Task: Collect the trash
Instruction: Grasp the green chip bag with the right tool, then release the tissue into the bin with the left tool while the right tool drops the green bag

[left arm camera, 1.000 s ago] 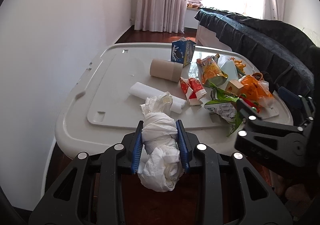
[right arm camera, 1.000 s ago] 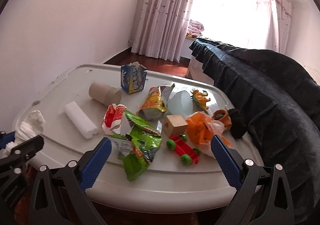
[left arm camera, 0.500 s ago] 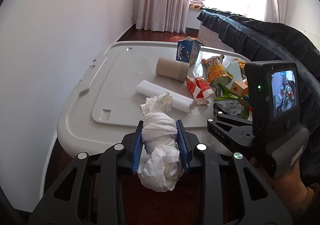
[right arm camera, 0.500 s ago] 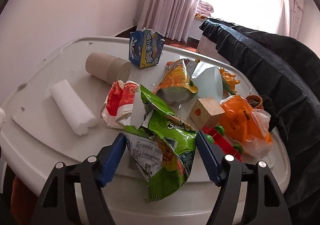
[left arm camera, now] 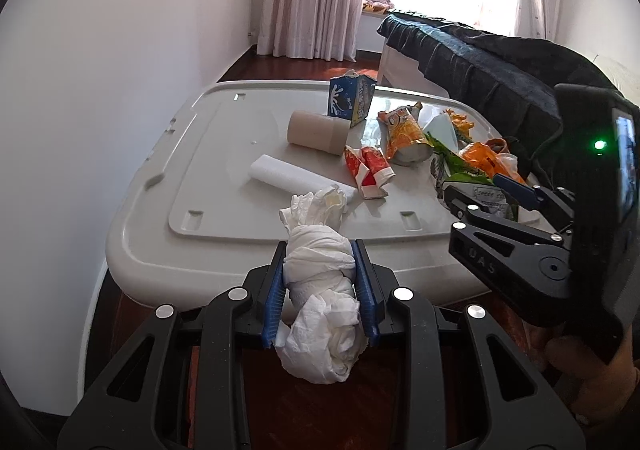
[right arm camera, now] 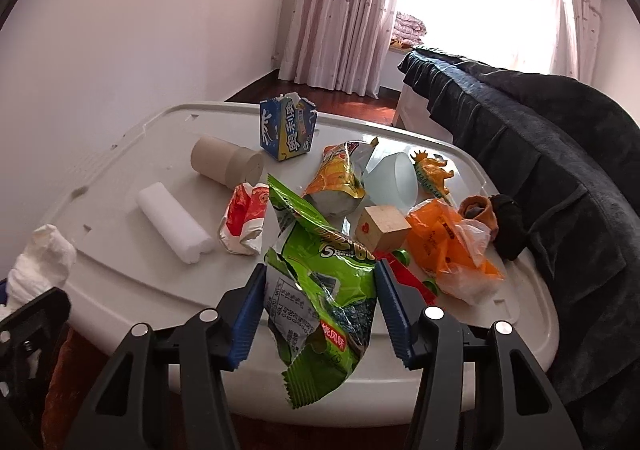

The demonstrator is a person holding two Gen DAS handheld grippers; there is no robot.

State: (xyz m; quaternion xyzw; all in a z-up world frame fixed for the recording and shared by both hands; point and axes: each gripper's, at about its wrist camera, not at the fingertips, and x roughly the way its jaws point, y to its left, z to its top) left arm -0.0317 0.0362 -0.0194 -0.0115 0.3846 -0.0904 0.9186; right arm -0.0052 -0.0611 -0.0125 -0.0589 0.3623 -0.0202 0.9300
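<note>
crumpled white tissue wad (left arm camera: 320,282) sits clenched in the left gripper (left arm camera: 322,290), off the near edge of the white plastic surface (left arm camera: 224,185). right wrist view – the right gripper (right arm camera: 320,302) has just been closing, its blue pads pressing a crinkled green snack bag (right arm camera: 320,282) – lifted partly over the surface's front edge.

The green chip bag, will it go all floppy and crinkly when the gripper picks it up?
Probably floppy: the green chip bag is torn open, creased and looks empty, so likely light. The right gripper has just been closing around it; the foil may crumple or slip.
</note>
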